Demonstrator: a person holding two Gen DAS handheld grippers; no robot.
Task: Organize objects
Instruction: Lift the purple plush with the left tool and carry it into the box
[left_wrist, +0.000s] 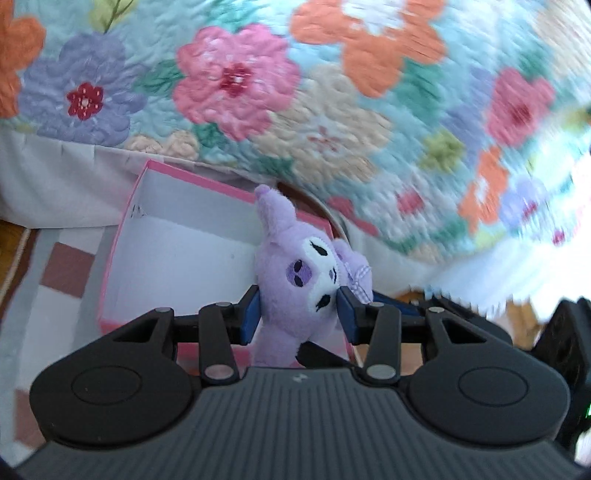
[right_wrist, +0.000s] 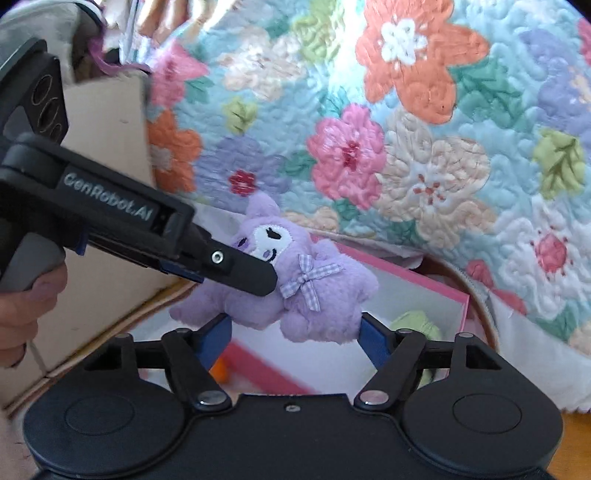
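Observation:
A purple plush toy (left_wrist: 291, 280) with a white face and a gingham bow hangs above an open pink box (left_wrist: 122, 236) with a white inside. My left gripper (left_wrist: 298, 299) is shut on the toy's head, its blue pads pressing both cheeks. From the right wrist view the left gripper (right_wrist: 266, 275) reaches in from the left and clamps the plush toy (right_wrist: 325, 295) by the head. My right gripper (right_wrist: 295, 325) sits just under the toy's body, jaws apart. Its blue pads flank the toy's lower end, and the right pad brushes the fur without squeezing. The pink box (right_wrist: 424, 280) lies below.
A floral quilt (right_wrist: 424, 166) hangs behind the box. A cardboard box (right_wrist: 107, 184) stands at the left, and a person's hand (right_wrist: 22, 317) grips the left tool's handle. Inside the pink box lie a green item (right_wrist: 413, 321) and an orange item (right_wrist: 221, 369). A checked rug (left_wrist: 62, 273) covers the floor.

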